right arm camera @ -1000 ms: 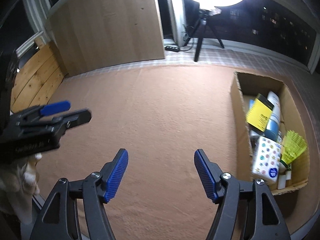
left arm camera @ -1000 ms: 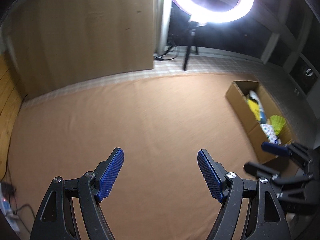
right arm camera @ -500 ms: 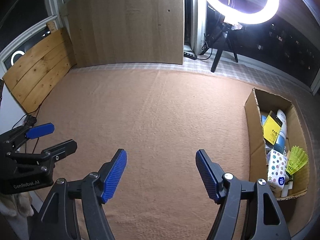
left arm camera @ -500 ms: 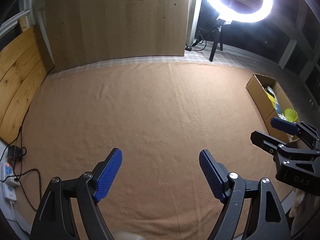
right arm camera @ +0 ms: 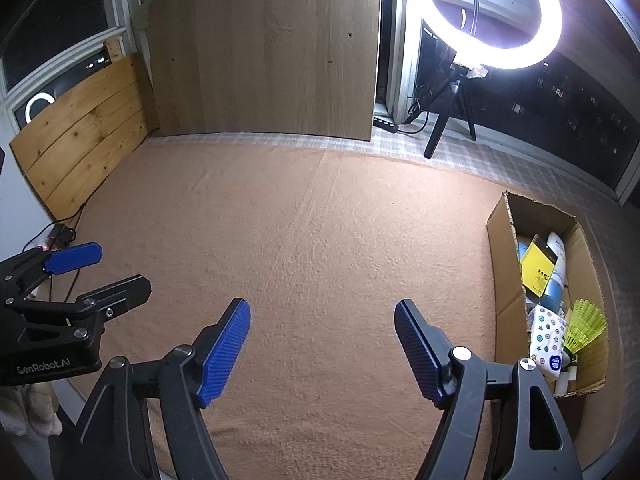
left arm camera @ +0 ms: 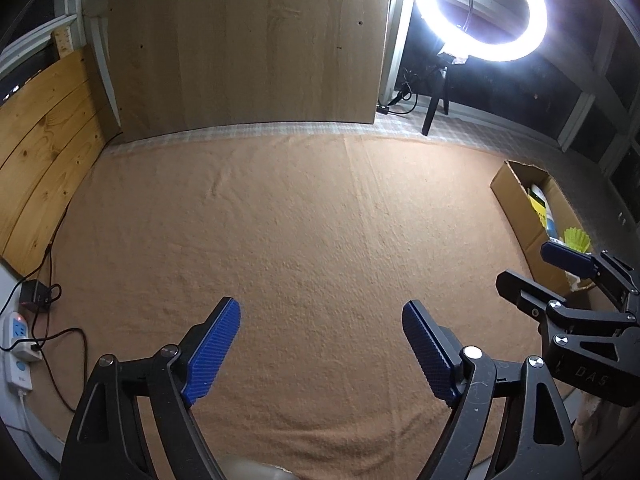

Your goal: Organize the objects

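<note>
Objects for organizing sit packed in a cardboard box [right arm camera: 505, 240] at the right edge of a wide tan blanket [right arm camera: 320, 240], the largest thing in sight and the landmark for the rest. Behind the blanket's far edge stands a tall wooden panel [right arm camera: 264, 48], and to the panel's right a glowing ring light [right arm camera: 494, 12] on a tripod. Along the blanket's left side leans a knotty pine board [right arm camera: 80, 148], with a power strip [left arm camera: 16, 344] and cables by the blanket's left edge. Over the blanket's near part hover both grippers: the left gripper [left arm camera: 320, 354] and the right gripper [right arm camera: 322, 352], each spread wide with blue pads holding nothing, side by side and apart. Inside the box lie a yellow booklet [right arm camera: 538, 266], a patterned tissue pack [right arm camera: 548, 336], a white-and-blue bottle [right arm camera: 557, 276] and a yellow-green shuttlecock [right arm camera: 584, 326].
</note>
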A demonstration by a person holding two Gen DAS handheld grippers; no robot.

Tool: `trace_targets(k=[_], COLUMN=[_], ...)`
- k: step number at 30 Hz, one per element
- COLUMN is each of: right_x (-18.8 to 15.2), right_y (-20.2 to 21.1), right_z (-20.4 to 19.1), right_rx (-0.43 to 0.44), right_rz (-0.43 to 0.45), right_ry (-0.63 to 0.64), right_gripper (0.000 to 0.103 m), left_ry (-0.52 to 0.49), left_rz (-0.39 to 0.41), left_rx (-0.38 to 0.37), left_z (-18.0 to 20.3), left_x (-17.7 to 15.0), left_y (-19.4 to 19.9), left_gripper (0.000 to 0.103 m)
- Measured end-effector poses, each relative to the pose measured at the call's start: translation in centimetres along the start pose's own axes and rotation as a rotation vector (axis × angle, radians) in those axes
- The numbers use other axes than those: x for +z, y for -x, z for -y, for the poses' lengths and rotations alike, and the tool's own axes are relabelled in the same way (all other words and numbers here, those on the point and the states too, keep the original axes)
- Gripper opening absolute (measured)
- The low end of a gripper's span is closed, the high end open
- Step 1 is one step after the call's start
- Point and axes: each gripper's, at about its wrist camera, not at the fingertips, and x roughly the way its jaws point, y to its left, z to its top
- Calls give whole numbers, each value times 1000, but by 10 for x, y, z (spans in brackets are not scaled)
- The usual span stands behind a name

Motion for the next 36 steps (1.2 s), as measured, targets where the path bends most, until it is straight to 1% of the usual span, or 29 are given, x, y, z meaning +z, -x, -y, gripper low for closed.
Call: trace_targets(k=[16,36], right_x=[-2,-6], right_y=[3,1], right_z=[-2,5], right_rx=[-6,-9], right_rz=[8,-1], right_ry=[-5,-24], right_gripper=[72,73], left_ry=[0,2], left_rz=[-3,-11], left_rx=[6,3], left_z=[0,-3], left_x=[0,-2], left_y=[-1,-6], left_gripper=[88,88])
